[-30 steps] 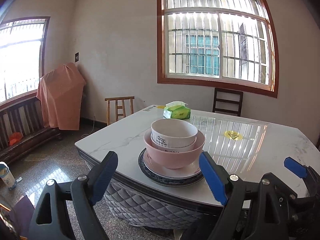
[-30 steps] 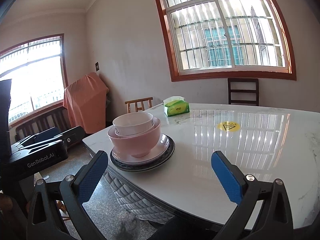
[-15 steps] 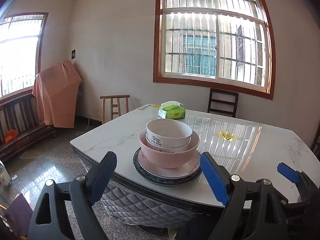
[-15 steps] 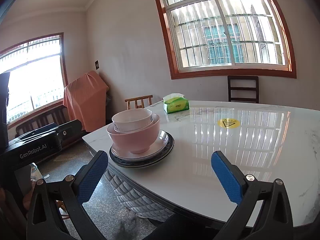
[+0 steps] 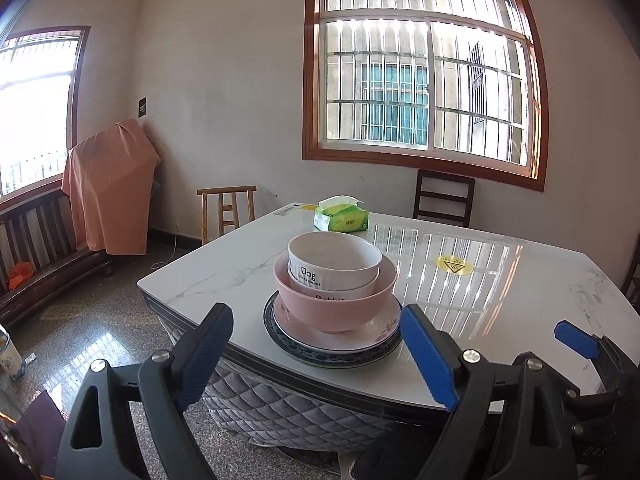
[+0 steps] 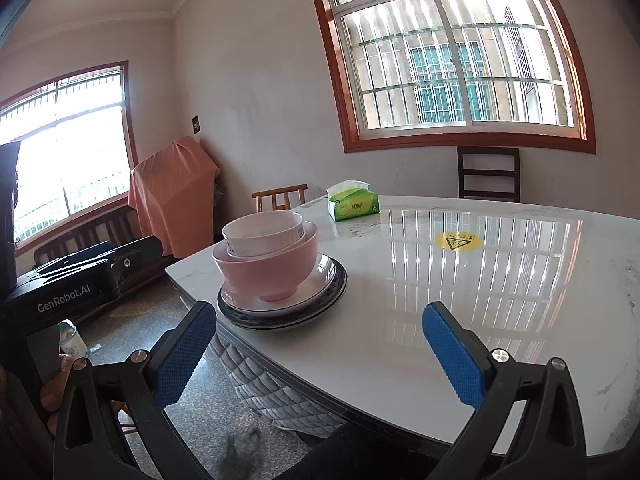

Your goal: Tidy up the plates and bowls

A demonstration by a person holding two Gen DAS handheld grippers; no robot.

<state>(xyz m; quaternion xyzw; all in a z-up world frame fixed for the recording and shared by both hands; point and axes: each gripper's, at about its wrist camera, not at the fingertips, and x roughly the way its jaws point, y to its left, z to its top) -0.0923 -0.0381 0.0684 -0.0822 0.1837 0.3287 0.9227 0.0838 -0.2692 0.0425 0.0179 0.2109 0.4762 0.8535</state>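
Stacked near the left front corner of the marble table (image 5: 520, 280): a blue-rimmed plate (image 5: 280, 338) at the bottom, a white floral plate (image 5: 380, 330) on it, a pink bowl (image 5: 332, 312) on that, and a white bowl (image 5: 334, 264) lettered "Dog" nested on top. Possibly a second white bowl between the two, only a rim and partial lettering visible. Toward the far edge, well apart from the stack, a green tissue pack (image 5: 341, 218); near the table's middle, a yellow sticker (image 5: 454, 265). Left gripper (image 5: 320, 354) held off the table's front edge, jaws spread wide, nothing between them, stack straight ahead. Right gripper (image 6: 320, 344) likewise spread and empty, over the front edge, stack just ahead of its left finger (image 6: 186, 350).
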